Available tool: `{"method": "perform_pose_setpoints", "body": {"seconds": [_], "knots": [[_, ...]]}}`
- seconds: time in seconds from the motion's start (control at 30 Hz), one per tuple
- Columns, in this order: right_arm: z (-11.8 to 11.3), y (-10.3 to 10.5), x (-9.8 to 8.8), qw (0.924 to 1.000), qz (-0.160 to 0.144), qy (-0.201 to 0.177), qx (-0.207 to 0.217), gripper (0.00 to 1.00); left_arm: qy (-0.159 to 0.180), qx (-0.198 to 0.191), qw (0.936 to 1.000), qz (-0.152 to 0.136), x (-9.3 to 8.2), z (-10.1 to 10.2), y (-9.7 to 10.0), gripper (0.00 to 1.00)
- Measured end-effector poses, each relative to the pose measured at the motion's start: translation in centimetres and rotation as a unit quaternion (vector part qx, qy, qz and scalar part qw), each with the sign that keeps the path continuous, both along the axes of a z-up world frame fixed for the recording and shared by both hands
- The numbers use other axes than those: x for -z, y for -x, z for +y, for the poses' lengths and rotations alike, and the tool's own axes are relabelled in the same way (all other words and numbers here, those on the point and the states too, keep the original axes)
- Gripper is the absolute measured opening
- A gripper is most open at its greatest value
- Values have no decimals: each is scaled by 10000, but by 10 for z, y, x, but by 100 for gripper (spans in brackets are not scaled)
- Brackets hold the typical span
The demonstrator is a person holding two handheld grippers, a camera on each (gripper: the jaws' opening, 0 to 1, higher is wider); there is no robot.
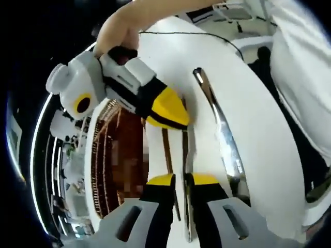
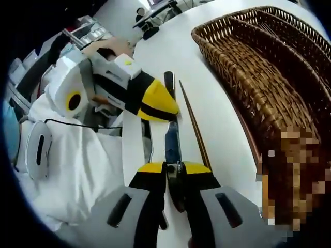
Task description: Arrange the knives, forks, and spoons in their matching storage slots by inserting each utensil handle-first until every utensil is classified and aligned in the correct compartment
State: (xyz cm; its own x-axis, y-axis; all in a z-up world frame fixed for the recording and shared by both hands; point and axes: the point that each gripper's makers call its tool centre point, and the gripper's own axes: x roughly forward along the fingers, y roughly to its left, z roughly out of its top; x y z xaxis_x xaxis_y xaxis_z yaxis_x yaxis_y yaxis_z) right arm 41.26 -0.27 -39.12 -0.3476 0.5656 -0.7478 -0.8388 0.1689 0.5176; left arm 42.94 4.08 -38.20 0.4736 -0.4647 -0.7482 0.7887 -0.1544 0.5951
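My left gripper [image 1: 179, 182] and right gripper [image 2: 175, 169] both pinched on one knife [image 2: 172, 139], wicker tray [image 2: 269, 77] right, chopstick [image 2: 194, 121] between.

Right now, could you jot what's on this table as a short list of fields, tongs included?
surface: white table
container: woven basket with long slots, at the table's edge
loose items: metal knife and a thin brown stick lying flat
left tongs: closed on a slim utensil
right tongs: closed on the same utensil, opposite end
holder: a person's hand on the right tongs
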Motion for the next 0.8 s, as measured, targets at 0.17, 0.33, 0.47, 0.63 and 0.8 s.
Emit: {"method": "perform_pose_setpoints", "body": {"seconds": [0.17,0.33,0.47,0.63,0.8], "knots": [[0,1,0,10000,58,8,-7,11,-165,61,9998,-115,4,1,2,4],[1,1,0,10000,78,31,-11,11,-157,16,9998,-141,2,2,-1,4],[1,3,-1,10000,-22,11,-45,12,-85,-85,9999,11,2,3,-2,3],[2,6,-1,9996,-239,-86,-154,12,14,-221,9993,304,2,4,-2,3],[3,7,0,9972,-653,-104,-351,13,151,-410,9970,633,2,4,-1,3]]}}
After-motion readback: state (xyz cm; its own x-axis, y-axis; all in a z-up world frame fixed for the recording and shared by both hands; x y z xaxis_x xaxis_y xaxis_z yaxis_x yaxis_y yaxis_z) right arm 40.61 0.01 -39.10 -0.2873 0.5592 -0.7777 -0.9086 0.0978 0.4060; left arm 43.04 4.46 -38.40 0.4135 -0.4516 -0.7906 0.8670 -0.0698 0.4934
